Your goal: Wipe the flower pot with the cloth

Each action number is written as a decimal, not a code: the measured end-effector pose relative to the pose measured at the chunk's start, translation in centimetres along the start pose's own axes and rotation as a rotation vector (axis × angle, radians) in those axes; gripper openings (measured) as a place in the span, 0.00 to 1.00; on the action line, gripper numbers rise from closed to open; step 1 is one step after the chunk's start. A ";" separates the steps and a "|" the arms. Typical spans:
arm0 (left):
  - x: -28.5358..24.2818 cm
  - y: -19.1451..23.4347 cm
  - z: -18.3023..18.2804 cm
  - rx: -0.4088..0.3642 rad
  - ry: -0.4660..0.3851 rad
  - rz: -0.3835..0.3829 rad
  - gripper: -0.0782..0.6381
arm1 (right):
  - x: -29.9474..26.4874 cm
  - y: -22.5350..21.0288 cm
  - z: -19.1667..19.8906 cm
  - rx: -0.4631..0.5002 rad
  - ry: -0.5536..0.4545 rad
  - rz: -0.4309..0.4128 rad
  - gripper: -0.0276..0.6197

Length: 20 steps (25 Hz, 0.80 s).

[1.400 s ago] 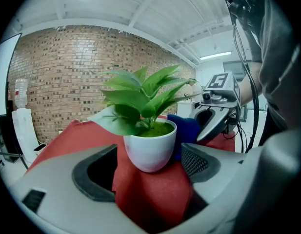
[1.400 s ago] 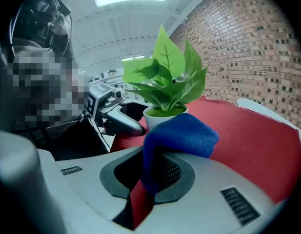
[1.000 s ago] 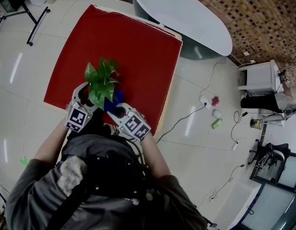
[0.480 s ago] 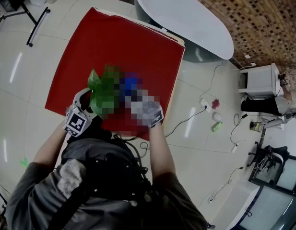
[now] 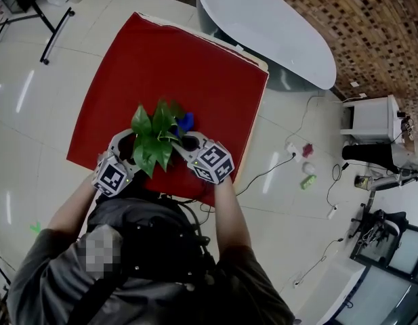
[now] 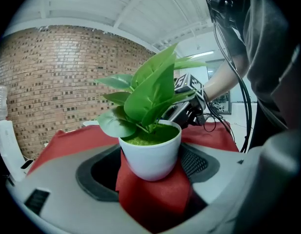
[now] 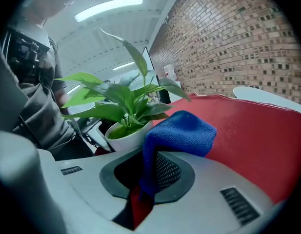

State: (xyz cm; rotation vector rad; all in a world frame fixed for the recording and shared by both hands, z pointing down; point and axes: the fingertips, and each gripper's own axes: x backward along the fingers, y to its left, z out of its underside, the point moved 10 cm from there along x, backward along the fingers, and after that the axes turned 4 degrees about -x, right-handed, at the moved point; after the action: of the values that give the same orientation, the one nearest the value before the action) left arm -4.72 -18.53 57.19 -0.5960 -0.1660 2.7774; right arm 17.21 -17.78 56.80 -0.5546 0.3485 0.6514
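Left gripper (image 5: 127, 144) gripped white flower pot (image 6: 150, 152) steady, centre frame; right gripper (image 5: 184, 140) pinched blue cloth (image 7: 182, 130) alongside for wiping.

The flower pot (image 6: 150, 155) stands on the table (image 5: 168, 66) within the left gripper (image 5: 127, 146) (cloth (image 7: 182, 130) at its right).

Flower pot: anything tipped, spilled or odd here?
Nothing stands out. The white flower pot stands upright on the red tablecloth, gripped by the left tool, and the right tool holds the blue cloth beside it.
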 end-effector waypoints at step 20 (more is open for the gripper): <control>-2.2 -2.2 0.2 0.036 0.011 -0.052 0.70 | 2.0 7.3 6.5 -0.040 -0.030 -0.023 0.14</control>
State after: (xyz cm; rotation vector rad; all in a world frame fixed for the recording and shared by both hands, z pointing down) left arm -2.33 -17.10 58.55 -0.5891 -0.1271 2.7208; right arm 14.85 -8.23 58.32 -0.5860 0.3013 0.6455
